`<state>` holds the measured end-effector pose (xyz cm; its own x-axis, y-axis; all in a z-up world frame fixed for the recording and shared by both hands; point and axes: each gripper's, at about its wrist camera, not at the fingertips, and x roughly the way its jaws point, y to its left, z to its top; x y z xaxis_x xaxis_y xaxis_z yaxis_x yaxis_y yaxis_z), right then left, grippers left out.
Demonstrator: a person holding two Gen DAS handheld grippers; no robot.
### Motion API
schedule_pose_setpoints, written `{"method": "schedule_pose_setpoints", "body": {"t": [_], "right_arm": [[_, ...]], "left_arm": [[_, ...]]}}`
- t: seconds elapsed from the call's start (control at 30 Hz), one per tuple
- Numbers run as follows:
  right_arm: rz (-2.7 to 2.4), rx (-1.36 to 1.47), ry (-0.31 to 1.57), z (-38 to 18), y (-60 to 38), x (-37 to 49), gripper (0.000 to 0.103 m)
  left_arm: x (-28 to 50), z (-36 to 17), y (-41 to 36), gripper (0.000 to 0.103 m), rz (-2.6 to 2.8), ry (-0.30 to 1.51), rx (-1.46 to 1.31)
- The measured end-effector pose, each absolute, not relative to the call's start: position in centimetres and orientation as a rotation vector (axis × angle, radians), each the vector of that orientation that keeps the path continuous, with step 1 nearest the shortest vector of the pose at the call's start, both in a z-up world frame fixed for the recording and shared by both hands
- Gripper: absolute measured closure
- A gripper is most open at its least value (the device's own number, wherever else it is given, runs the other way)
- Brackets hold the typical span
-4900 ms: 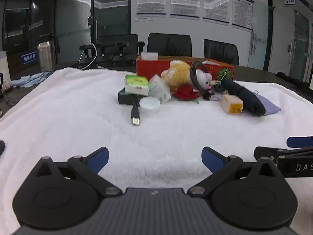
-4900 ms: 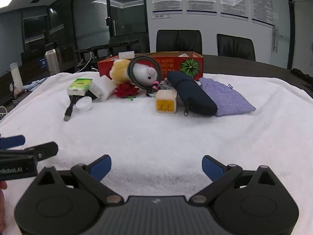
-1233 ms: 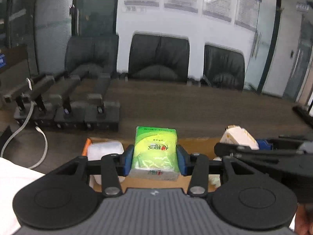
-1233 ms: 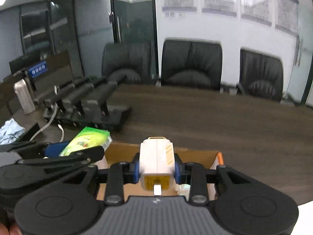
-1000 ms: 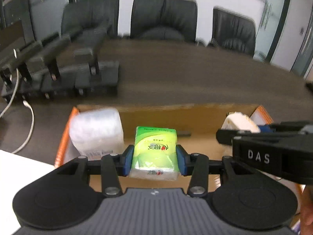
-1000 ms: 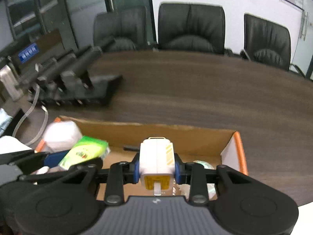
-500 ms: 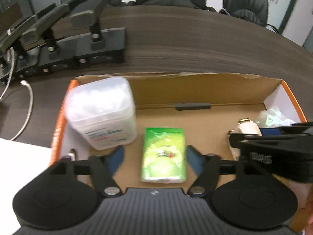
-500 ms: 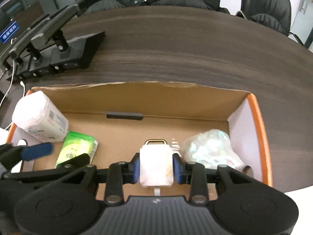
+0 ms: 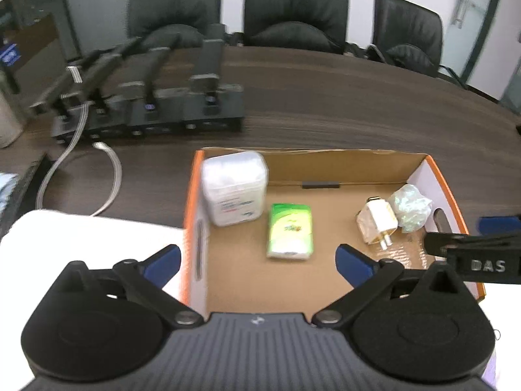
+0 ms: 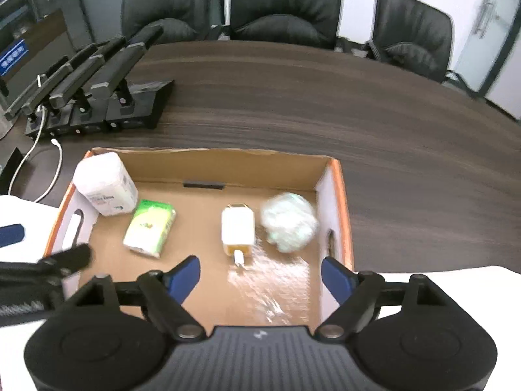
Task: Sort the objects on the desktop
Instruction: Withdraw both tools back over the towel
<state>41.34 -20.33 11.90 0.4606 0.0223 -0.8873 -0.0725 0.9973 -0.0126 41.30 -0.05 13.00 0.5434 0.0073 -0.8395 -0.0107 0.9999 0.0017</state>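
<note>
Jaws on both grippers, left (image 9: pixel 257 259) and right (image 10: pixel 260 275), just opened, nothing between them; both tilt down over the cardboard box (image 10: pixel 337 195). Tissue pack (image 9: pixel 289 230) and plug adapter (image 10: pixel 237 224) lie apart on its floor.

Left claw (image 9: pixel 257 259) jaws just opened wide, empty, above box (image 9: pixel 436 176); green tissue pack (image 9: pixel 289 230) lies inside.

Likely an office meeting room: black leather chairs (image 9: pixel 294 6) ring a long dark wooden table (image 10: pixel 293 97).
</note>
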Motion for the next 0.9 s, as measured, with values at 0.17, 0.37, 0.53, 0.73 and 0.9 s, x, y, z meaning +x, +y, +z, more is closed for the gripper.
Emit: {"method": "schedule_pose_setpoints", "body": {"t": [0.17, 0.37, 0.53, 0.73, 0.9], "right_arm": [[0.065, -0.041, 1.0, 13.6, -20.4, 36.7, 0.014], [0.081, -0.054, 0.797, 14.0, -20.3, 29.5, 0.013], [0.07, -0.049, 0.615, 14.1, -20.8, 23.7, 0.012], [0.12, 0.009, 0.523, 13.3, -21.4, 17.4, 0.004], [0.148, -0.002, 0.499, 12.0, -20.9, 12.0, 0.004]], "left_arm": [[36.8, 14.7, -0.1, 0.0, 0.078, 0.881, 0.069], [29.8, 14.0, -0.3, 0.0, 0.087, 0.679, 0.097], [24.1, 14.2, -0.3, 0.0, 0.1, 0.503, 0.084], [17.2, 14.0, -0.6, 0.0, 0.089, 0.395, 0.084], [11.0, 12.8, -0.5, 0.0, 0.006, 0.435, 0.03]]}}
